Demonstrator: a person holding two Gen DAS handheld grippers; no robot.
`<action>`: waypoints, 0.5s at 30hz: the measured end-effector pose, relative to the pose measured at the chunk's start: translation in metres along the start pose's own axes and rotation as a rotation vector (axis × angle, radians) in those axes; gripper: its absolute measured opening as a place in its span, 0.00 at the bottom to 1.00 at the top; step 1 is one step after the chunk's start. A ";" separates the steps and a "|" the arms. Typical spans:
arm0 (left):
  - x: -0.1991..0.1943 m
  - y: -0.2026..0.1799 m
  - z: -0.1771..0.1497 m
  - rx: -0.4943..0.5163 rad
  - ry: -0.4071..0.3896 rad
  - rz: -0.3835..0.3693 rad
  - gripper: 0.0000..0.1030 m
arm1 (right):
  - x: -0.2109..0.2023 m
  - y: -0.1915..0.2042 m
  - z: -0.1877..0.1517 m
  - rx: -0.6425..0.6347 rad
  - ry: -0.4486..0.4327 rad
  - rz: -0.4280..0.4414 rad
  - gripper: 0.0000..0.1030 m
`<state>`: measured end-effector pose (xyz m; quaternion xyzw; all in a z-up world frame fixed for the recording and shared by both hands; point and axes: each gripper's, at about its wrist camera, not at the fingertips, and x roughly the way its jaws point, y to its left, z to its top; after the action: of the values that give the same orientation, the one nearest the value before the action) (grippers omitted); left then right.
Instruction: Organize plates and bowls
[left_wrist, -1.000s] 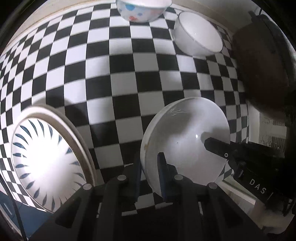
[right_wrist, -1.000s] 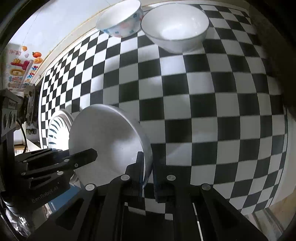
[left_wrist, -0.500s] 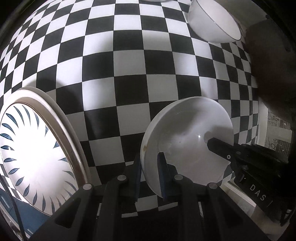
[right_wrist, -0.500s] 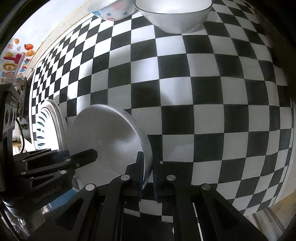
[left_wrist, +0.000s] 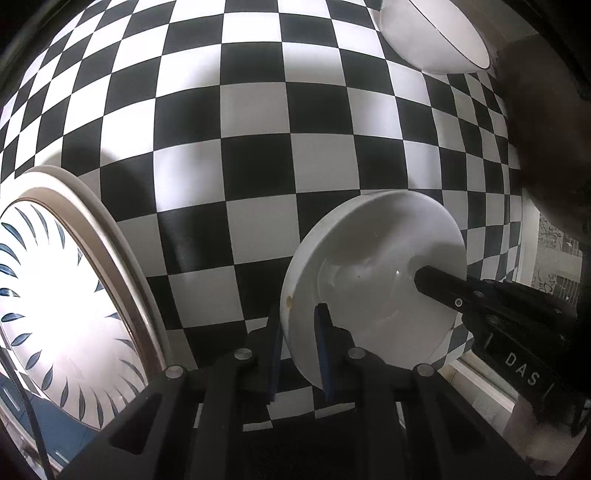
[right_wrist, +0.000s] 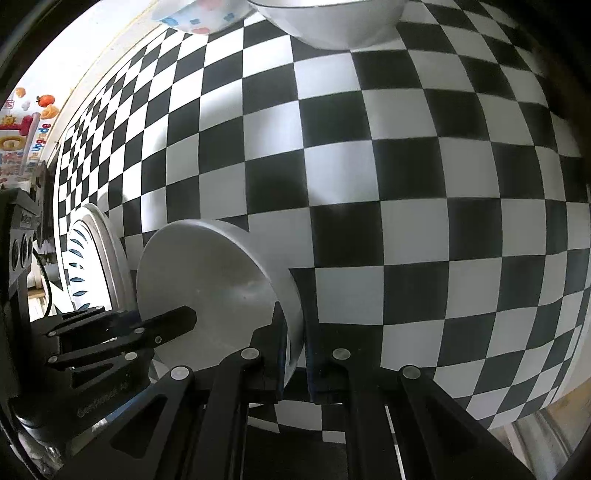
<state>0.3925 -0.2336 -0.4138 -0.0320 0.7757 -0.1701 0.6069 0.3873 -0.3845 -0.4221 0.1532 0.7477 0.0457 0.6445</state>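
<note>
Lowered since earlier frame: white plate, closer to checkered tabletop. My left tool and right tool clamp opposite rims (patterned plate alongside).

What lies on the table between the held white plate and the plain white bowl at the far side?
Only bare checkered cloth lies between white plate and white bowl, clearest in the right wrist view.

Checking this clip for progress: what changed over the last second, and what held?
Both tongs, left and right, carried the white plate lower toward the checkered cloth, so its squares look bigger and the far bowls slid toward the top edge. Unchanged: both grips on the plate's rim, and the blue-patterned plate alongside.
</note>
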 end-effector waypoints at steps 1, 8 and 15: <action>-0.001 0.000 -0.001 -0.004 0.001 0.004 0.15 | -0.001 -0.002 0.001 0.009 0.002 0.007 0.10; -0.043 0.006 -0.011 -0.032 -0.045 0.010 0.15 | -0.030 -0.019 0.005 0.034 0.033 0.046 0.13; -0.102 -0.018 0.039 -0.011 -0.219 -0.077 0.26 | -0.108 -0.021 0.040 -0.009 -0.129 0.003 0.31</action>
<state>0.4531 -0.2331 -0.3216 -0.0837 0.7039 -0.1846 0.6808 0.4360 -0.4403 -0.3319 0.1539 0.7041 0.0403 0.6920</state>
